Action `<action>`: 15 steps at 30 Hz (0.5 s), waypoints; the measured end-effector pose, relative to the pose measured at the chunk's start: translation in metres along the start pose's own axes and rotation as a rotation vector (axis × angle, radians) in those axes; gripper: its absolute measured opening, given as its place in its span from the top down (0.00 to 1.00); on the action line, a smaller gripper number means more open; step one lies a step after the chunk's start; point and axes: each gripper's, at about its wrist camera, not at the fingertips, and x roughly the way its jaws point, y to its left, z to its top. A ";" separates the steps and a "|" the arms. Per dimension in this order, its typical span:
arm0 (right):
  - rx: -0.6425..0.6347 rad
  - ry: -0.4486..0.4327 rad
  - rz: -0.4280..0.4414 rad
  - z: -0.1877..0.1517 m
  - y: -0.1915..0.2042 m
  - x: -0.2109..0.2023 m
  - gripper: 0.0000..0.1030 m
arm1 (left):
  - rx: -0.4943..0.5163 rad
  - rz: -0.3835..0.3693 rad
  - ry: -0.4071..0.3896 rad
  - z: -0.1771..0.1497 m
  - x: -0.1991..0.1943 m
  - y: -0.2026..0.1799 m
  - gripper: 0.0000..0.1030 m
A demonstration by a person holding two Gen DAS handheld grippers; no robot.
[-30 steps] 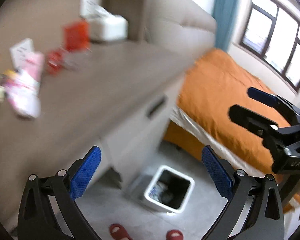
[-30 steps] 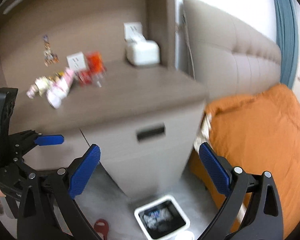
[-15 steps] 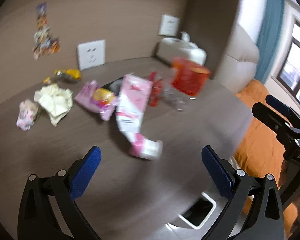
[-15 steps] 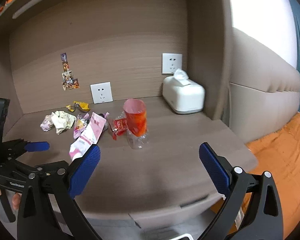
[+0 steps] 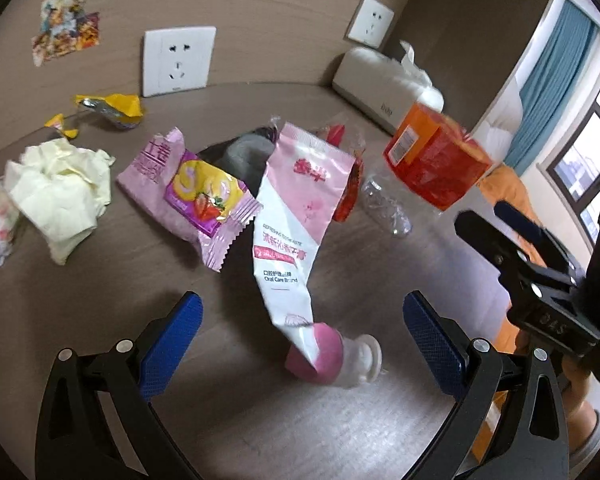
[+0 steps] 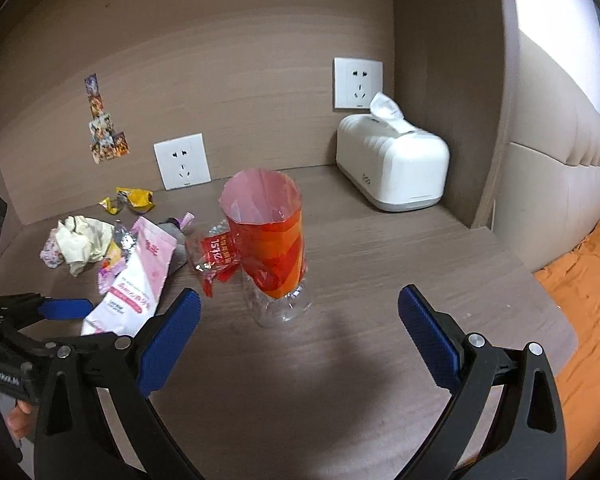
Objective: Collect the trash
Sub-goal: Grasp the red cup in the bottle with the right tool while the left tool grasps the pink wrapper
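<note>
Trash lies on a brown nightstand top (image 5: 148,280). A pink-white toothpaste tube (image 5: 292,220) lies nearest, its cap end between the fingers of my open, empty left gripper (image 5: 302,332). Behind it lie a pink snack wrapper (image 5: 192,188), crumpled tissue (image 5: 60,184), yellow wrappers (image 5: 112,108) and a red wrapper (image 5: 348,184). An orange-red paper cup (image 6: 268,236) stands on a crushed clear bottle (image 6: 280,304), ahead of my open, empty right gripper (image 6: 300,320). The tube also shows in the right wrist view (image 6: 136,280).
A white tissue box (image 6: 392,168) stands at the back right of the nightstand. Two wall sockets (image 6: 182,160) and stickers (image 6: 104,128) are on the back panel. A padded headboard (image 6: 552,192) and orange bedding (image 6: 580,300) lie to the right.
Both grippers swung up from looking at the floor bin and bed to looking at the nightstand top, and moved closer to the trash. Both stay open.
</note>
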 end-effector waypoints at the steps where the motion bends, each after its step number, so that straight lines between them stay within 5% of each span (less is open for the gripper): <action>1: -0.001 0.004 0.000 0.001 0.001 0.005 0.04 | 0.001 -0.010 0.010 -0.001 0.003 0.000 0.11; 5: 0.007 0.022 0.008 0.005 0.002 0.022 0.04 | 0.063 -0.002 0.015 0.000 0.008 -0.006 0.27; 9: 0.046 0.021 0.031 0.009 0.000 0.032 0.04 | 0.125 0.016 0.024 0.002 0.014 -0.013 0.66; 13: 0.053 0.010 0.055 0.012 0.000 0.038 0.09 | 0.093 -0.070 0.046 0.005 0.017 -0.009 0.80; 15: 0.042 0.009 0.071 0.013 0.001 0.040 0.58 | 0.111 -0.076 0.039 0.004 0.015 -0.015 0.84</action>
